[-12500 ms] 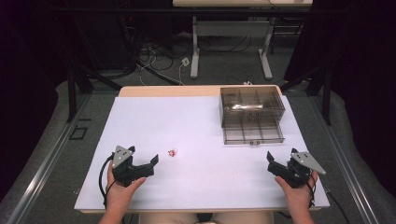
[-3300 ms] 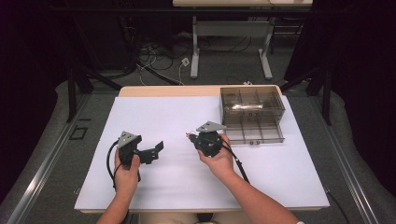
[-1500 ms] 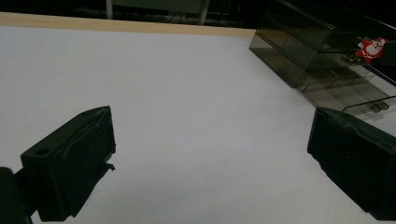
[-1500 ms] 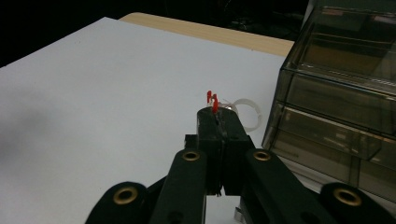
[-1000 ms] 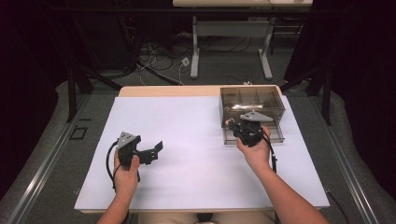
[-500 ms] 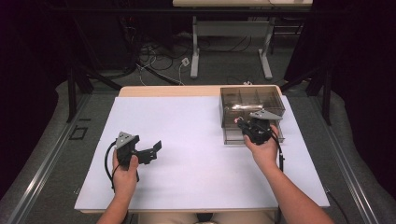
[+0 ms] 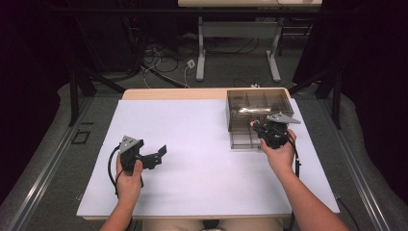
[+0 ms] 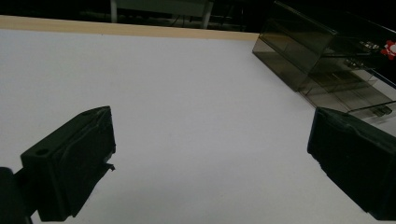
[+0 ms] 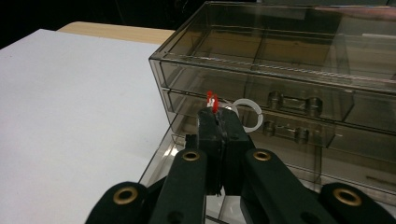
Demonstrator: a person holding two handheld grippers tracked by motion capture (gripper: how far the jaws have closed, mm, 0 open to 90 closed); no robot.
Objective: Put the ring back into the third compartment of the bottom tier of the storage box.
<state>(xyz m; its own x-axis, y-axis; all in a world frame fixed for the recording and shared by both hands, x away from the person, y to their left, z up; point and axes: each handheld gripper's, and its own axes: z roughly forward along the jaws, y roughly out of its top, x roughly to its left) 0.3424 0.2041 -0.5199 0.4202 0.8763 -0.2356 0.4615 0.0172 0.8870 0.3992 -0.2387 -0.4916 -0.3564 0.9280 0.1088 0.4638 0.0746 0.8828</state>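
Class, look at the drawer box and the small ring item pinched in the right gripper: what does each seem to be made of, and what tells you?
Drawer box: most likely smoky, glossy clear plastic; the dividers and handles show through its walls and light glints off it. Ring item: a thin pale loop with a red tip, probably plastic, though it is too small to be sure. The right gripper pinches it above the box's open bottom drawer.

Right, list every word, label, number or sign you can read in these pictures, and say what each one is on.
None can be read in these pictures.
The smoky clear drawer box bears no label or print.
The small red-and-white thing pinched in the right gripper is too small to tell any marking.
The white table cover is blank.
The left gripper, jaws apart, shows no lettering.
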